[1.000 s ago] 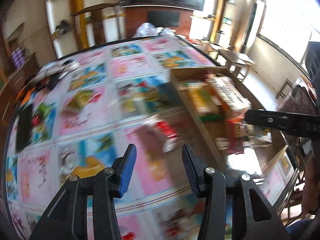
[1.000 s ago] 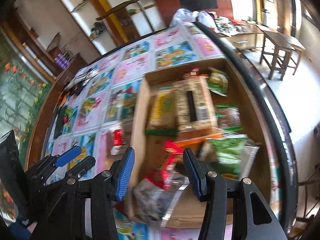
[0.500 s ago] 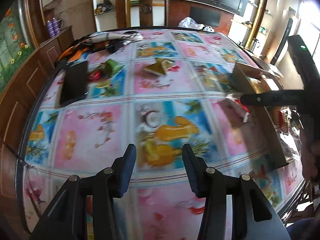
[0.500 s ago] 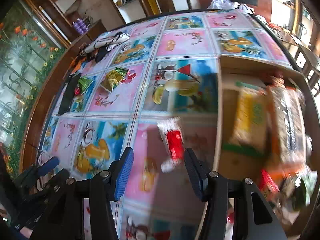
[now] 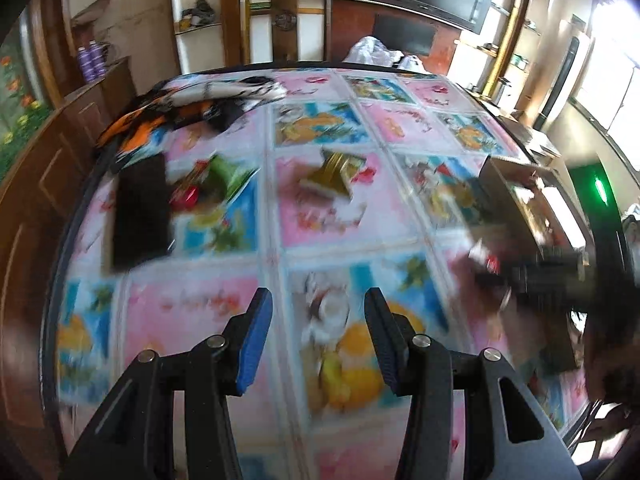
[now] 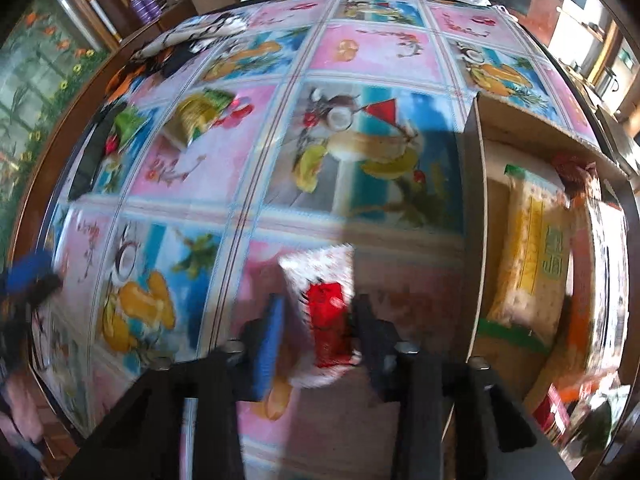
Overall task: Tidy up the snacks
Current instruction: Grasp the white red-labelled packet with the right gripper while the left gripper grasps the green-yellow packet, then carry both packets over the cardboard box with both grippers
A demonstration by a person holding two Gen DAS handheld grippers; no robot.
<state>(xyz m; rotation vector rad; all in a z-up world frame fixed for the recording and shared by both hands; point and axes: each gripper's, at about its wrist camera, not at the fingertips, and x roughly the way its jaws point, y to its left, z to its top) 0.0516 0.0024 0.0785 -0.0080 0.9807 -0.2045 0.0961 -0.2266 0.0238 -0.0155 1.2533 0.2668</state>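
Observation:
A red and white snack packet (image 6: 326, 308) lies on the patterned tablecloth just left of the cardboard box (image 6: 474, 240). My right gripper (image 6: 318, 320) points steeply down over it; its jaws are closing, with the packet between the pads and touching them. From the left wrist view the same packet (image 5: 486, 256) shows beside the box (image 5: 516, 192), under the dark right gripper (image 5: 552, 276). My left gripper (image 5: 318, 320) hangs open over the tablecloth with nothing between its fingers. A yellow packet (image 6: 200, 114) and a green packet (image 6: 128, 126) lie farther left.
The box holds several packets, among them a long yellow one (image 6: 532, 256). A black flat object (image 5: 140, 216) and bunched cloth (image 5: 192, 100) lie at the table's far left. A wooden chair (image 5: 284, 20) stands behind the round table.
My right gripper swung from over the box to the red and white packet, sank onto it and narrowed its jaws around it. My left gripper moved left across the table, still open.

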